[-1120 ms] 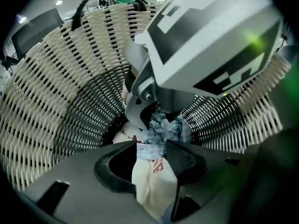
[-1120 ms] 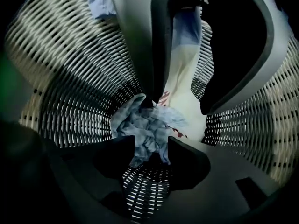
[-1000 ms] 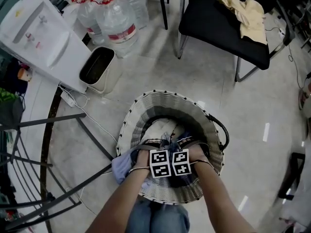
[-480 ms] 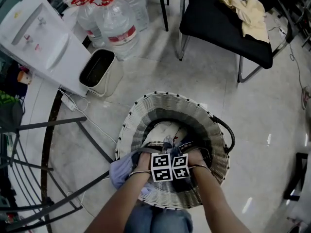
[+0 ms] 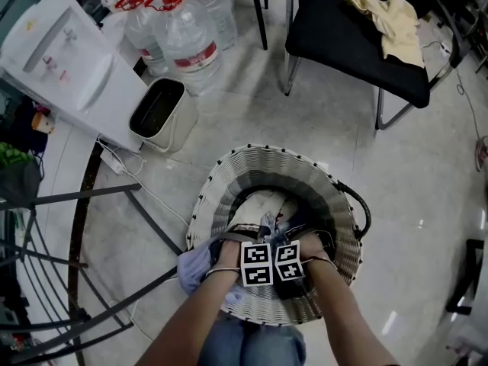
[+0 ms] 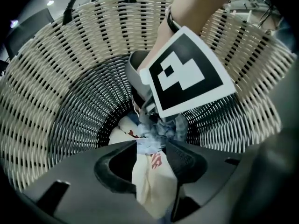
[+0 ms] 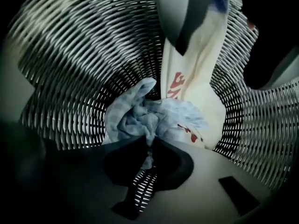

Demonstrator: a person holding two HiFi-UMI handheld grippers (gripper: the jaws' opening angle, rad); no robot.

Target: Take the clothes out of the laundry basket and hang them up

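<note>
Jaws of the right tool [image 7: 152, 146] have just closed on blue cloth [image 7: 133, 118] in the basket [image 5: 229, 175], left tool [image 6: 152, 148] clamps a cream garment [image 6: 149, 185], nothing hung yet

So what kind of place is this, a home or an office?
Probably an office or workroom rather than a home laundry: a water dispenser with spare water jugs beside it and a black chair on hard flooring, with the laundry basket set among them.
</note>
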